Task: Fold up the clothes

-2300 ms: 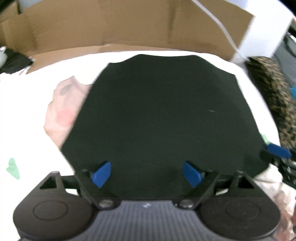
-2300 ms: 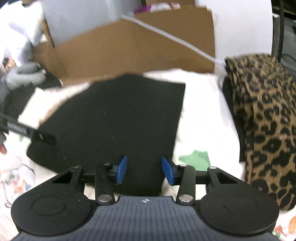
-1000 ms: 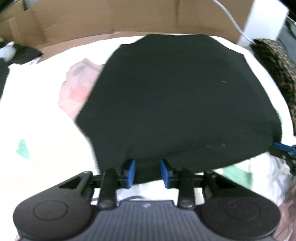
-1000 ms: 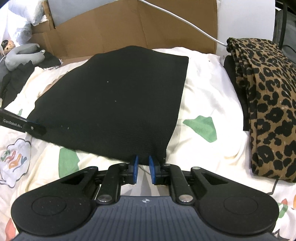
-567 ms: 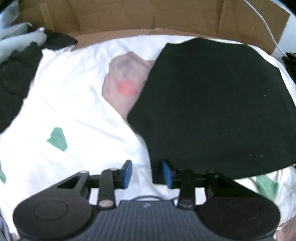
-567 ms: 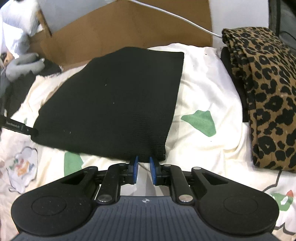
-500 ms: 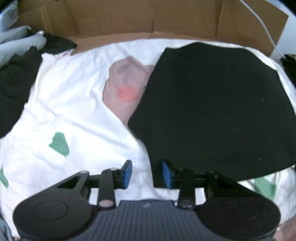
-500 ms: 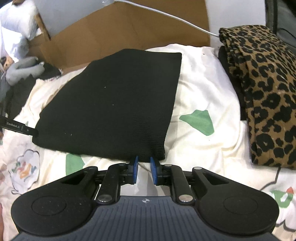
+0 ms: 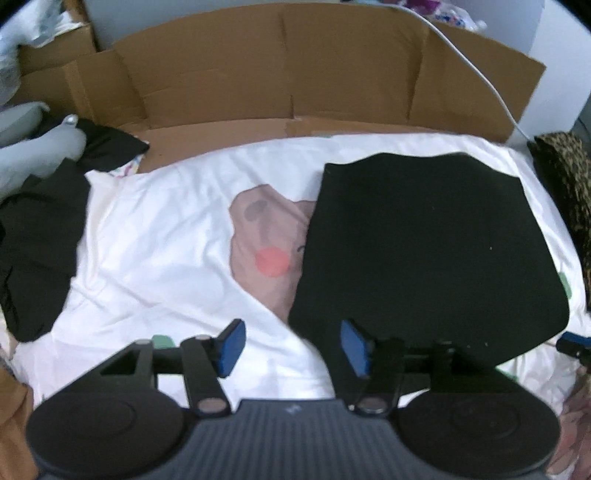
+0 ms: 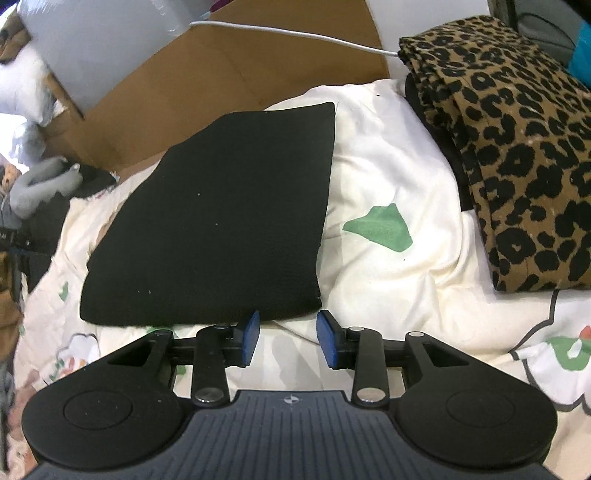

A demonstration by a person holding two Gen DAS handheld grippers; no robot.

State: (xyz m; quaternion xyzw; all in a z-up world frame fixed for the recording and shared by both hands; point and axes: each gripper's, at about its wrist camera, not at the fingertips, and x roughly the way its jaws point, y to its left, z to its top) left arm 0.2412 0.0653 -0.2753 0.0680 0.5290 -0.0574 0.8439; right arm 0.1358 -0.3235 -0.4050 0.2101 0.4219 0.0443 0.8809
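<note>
A folded black garment (image 9: 424, 251) (image 10: 221, 229) lies flat on the white printed bedsheet (image 9: 155, 236). My left gripper (image 9: 291, 347) hovers above the garment's near left corner, its jaws opening, with nothing pinched between the blue pads (image 9: 231, 341). In the right wrist view my right gripper (image 10: 288, 338) sits just in front of the garment's near right corner. Its jaws are opening too, and the cloth edge lies free beyond the pads (image 10: 327, 341). The right gripper's blue tip (image 9: 570, 341) shows at the left view's right edge.
A folded leopard-print garment (image 10: 517, 147) lies at the right of the bed. Dark clothes (image 9: 33, 236) and a grey soft toy (image 9: 33, 155) sit at the left. Cardboard walls (image 9: 295, 74) stand behind the bed, with a white cable (image 10: 295, 35) over them.
Both grippers let go of the black garment's near edge and opened. The left gripper rose and drew back to the left; the garment now lies flat, farther off.
</note>
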